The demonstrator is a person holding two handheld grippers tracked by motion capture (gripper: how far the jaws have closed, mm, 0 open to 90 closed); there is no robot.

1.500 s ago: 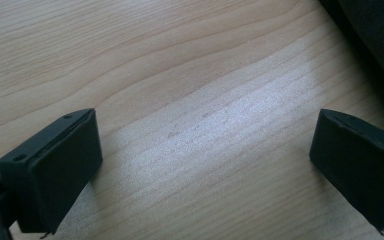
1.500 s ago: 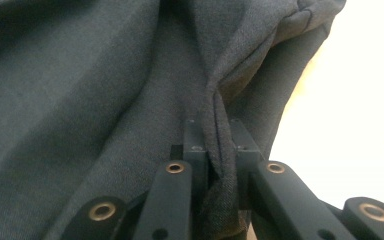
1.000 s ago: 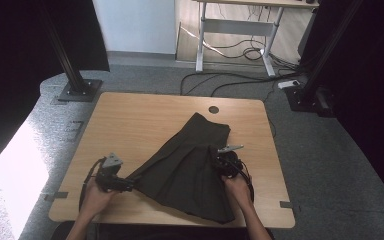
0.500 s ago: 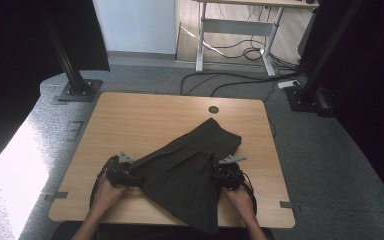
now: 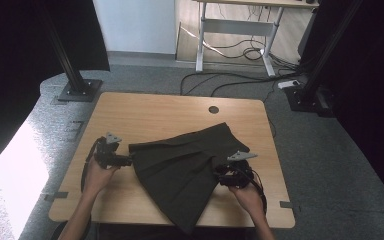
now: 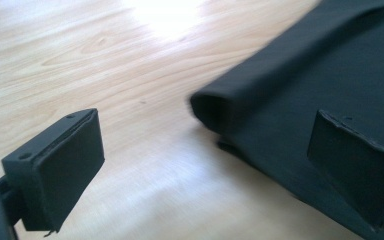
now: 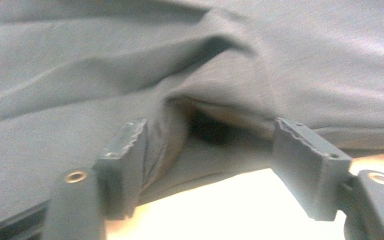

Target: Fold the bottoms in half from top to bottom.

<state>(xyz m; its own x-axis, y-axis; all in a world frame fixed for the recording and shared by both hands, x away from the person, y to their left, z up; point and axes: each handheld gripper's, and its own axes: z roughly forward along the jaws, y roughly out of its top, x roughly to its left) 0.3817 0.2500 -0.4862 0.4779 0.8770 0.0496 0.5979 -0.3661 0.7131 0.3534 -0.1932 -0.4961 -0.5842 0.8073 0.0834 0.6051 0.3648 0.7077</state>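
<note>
Dark garment (image 5: 185, 162) on table (image 5: 145, 112), both tools parted, right tool (image 5: 226, 178) just opening

A: Both forearms come in from the near edge, a hand on each set of tongs. Left tongs (image 5: 129, 160) lie level, pointing inward, jaws spread wide with nothing pinched.

B: And the right tongs (image 5: 218, 178)?

A: Also level, aimed inward toward the left. Their jaws have just been opening and stand apart, gripping nothing.
</note>
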